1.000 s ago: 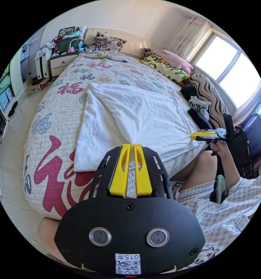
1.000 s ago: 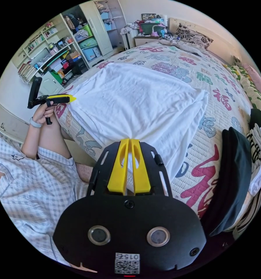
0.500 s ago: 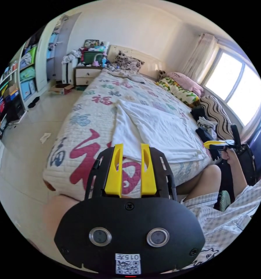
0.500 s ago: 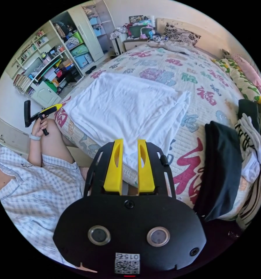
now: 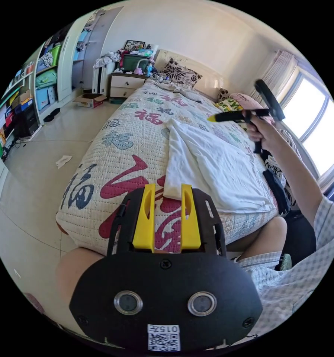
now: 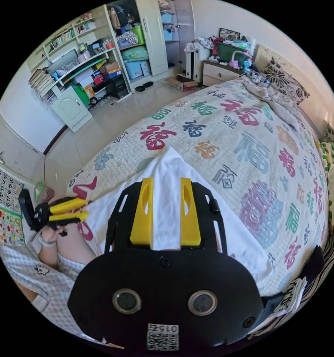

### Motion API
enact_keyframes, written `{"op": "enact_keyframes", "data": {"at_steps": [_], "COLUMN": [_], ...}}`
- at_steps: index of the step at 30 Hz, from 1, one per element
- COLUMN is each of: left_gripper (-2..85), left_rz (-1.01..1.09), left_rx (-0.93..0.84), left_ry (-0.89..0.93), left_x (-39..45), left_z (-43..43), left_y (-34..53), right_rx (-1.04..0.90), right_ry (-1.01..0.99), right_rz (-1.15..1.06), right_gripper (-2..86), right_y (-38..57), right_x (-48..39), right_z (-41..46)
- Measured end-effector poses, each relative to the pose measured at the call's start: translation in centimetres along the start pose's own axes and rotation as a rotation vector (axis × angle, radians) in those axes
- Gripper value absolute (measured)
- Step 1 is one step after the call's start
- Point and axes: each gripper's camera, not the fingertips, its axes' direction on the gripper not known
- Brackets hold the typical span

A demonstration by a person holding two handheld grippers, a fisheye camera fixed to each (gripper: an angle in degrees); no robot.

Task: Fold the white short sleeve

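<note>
Both grippers, left [image 5: 166, 187] and right [image 6: 166, 182], gape empty; the right hangs over the shirt [image 5: 211, 167] on the bed [image 5: 111, 156], seemingly lining up another fold.

1. My left gripper view sits low at the foot of the bed [image 5: 100, 174], just off its near edge. It looks up the length of the bed toward the headboard, with the window on the right and shelves on the left.
2. My right gripper view rides higher, above the bed [image 6: 249, 148] and close over the white short sleeve [image 6: 167, 208]. It tilts down across the quilt toward the shelves and wardrobe.
3. Both views share the quilted bed, the white short sleeve [image 5: 219, 167] and the nightstand by the headboard.
4. Each camera catches the other tool: the right gripper [image 5: 213, 118] raised over the bed, the left gripper [image 6: 86, 209] near the bed's edge.
</note>
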Motion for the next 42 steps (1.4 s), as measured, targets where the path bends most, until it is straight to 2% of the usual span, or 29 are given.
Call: {"op": "enact_keyframes", "data": {"at_steps": [7, 13, 18, 23, 25, 33, 38, 42], "left_gripper": [5.4, -0.1, -0.7, -0.6, -0.6, -0.5, -0.5, -0.4], "left_rz": [0.006, -0.001, -0.008, -0.023, -0.009, 0.306, 0.517, 0.621], "left_rx": [0.008, 0.036, 0.144, 0.271, 0.303, 0.351, 0.243, 0.12], "left_ry": [0.051, 0.109, 0.139, 0.058, 0.088, 0.312, 0.445, 0.455], "left_x": [-1.4, -2.1, -2.6, -2.7, -2.1, 10.4, 22.0, 29.5], "left_z": [-0.1, -0.5, -4.1, -9.3, -10.6, -10.8, -4.1, 3.2], "left_y": [0.9, 2.2, 4.3, 7.1, 7.8, 8.2, 7.5, 8.3], "right_rx": [-0.176, -0.255, -0.172, 0.009, 0.032, 0.154, 0.204, 0.197], "right_ry": [0.074, 0.119, 0.06, -0.149, -0.182, -0.299, -0.295, -0.293], "right_rz": [0.067, 0.085, 0.046, 0.022, 0.017, 0.052, 0.179, 0.293], "right_gripper": [10.3, 1.5, -0.4, -0.7, -0.7, -0.5, -0.4, -0.4], "right_y": [-9.5, -11.7, -11.9, -11.3, -10.4, 0.0, 10.4, 16.6], "right_x": [0.3, 0.6, 0.1, 0.1, 0.8, 10.5, 20.0, 25.9], "right_z": [6.9, 9.2, 6.8, 2.0, 0.8, -5.3, -6.5, -4.3]}}
